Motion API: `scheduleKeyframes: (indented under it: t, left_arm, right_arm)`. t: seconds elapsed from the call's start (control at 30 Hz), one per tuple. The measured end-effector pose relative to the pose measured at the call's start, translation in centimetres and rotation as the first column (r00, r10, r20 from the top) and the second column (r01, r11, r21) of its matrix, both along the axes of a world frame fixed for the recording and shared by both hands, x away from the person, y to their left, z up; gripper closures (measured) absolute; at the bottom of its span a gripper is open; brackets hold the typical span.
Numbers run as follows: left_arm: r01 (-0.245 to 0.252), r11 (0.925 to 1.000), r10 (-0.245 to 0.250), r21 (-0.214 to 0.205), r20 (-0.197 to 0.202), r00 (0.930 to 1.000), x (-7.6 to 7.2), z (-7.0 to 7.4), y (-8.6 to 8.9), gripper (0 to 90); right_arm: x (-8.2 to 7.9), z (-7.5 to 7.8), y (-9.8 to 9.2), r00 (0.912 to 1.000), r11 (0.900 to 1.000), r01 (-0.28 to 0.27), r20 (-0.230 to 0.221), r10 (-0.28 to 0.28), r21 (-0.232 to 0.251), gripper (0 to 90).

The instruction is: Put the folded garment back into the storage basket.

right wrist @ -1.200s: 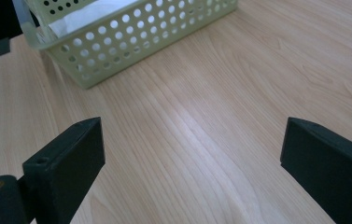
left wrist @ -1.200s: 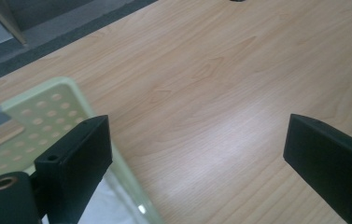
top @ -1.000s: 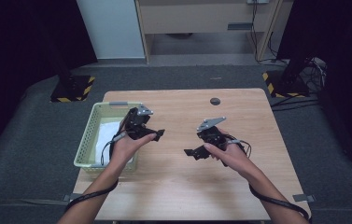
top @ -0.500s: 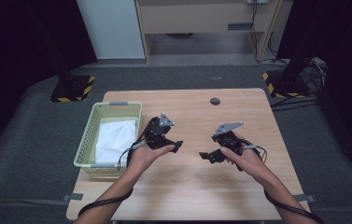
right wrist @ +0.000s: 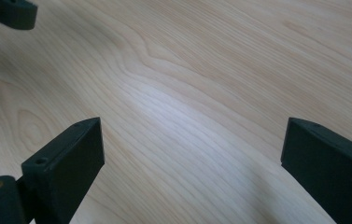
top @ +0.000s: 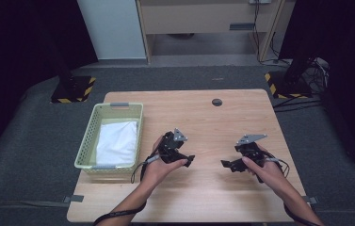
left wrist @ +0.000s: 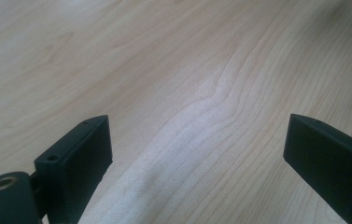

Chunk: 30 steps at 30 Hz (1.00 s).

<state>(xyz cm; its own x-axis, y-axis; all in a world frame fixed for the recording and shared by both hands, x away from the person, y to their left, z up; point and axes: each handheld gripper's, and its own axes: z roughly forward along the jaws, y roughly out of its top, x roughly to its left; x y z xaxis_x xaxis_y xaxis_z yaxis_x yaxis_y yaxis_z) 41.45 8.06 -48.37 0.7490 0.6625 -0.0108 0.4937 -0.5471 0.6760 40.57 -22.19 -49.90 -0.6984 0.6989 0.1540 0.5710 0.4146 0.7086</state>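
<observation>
My left gripper [top: 189,161] hovers just over the wooden table [top: 203,122] near its middle, held in the person's left hand, jaws pointing right. In the left gripper view [left wrist: 197,154] its jaws stand wide apart over bare wood with nothing between them. My right gripper [top: 225,165] faces it from the right, jaws pointing left. The right gripper view [right wrist: 192,158] also has open jaws over bare wood, and a tip of the other gripper [right wrist: 12,11] sits at the top left corner.
A pale green basket [top: 86,141] holding a folded white cloth [top: 116,141] stands on the table's left side. A round black cable port [top: 217,102] lies near the far edge. Grey floor surrounds the table, with black stand bases at both sides.
Both hands have drifted to the right across the table; the left gripper has left the basket's edge and now sits near the table's middle. Both grippers stay open.
</observation>
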Motion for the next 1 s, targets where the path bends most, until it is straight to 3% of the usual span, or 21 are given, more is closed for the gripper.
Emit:
scheduleKeyframes:
  t: [0.2,0.43,0.57,0.77,1.0]
  left_arm:
    - [-0.017,0.9998,0.018,0.008,-0.026,0.9995,-0.2,-2.0,0.0,7.9]
    - [-0.038,0.9993,0.037,-0.007,-0.044,0.9983,0.0,-4.0,0.5,6.8]
    - [-0.05,0.9982,0.048,-0.032,-0.055,0.9973,0.3,-4.4,0.8,5.3]
    - [-0.006,0.9998,0.006,-0.018,0.003,1.0,-0.2,-5.0,0.9,3.1]
    - [0.013,0.9997,-0.012,-0.02,0.022,0.9997,-0.5,-5.2,1.5,0.8]
  right_arm:
    - [0.0,-1.1,-2.5,0.9967,0.9968,0.079,-0.017,-0.079,0.0,5.4]
    - [0.0,-2.5,-3.5,0.9891,0.9894,0.145,-0.024,-0.145,-0.008,4.8]
    - [-0.3,-2.8,-3.3,0.9897,0.9895,0.142,-0.013,-0.142,-0.027,4.6]
    - [-1.4,-3.8,-2.3,0.991,0.9867,0.111,0.089,-0.101,-0.119,0.9]
    - [-1.7,-3.8,-2.6,0.9923,0.9884,0.098,0.087,-0.088,-0.116,0.8]
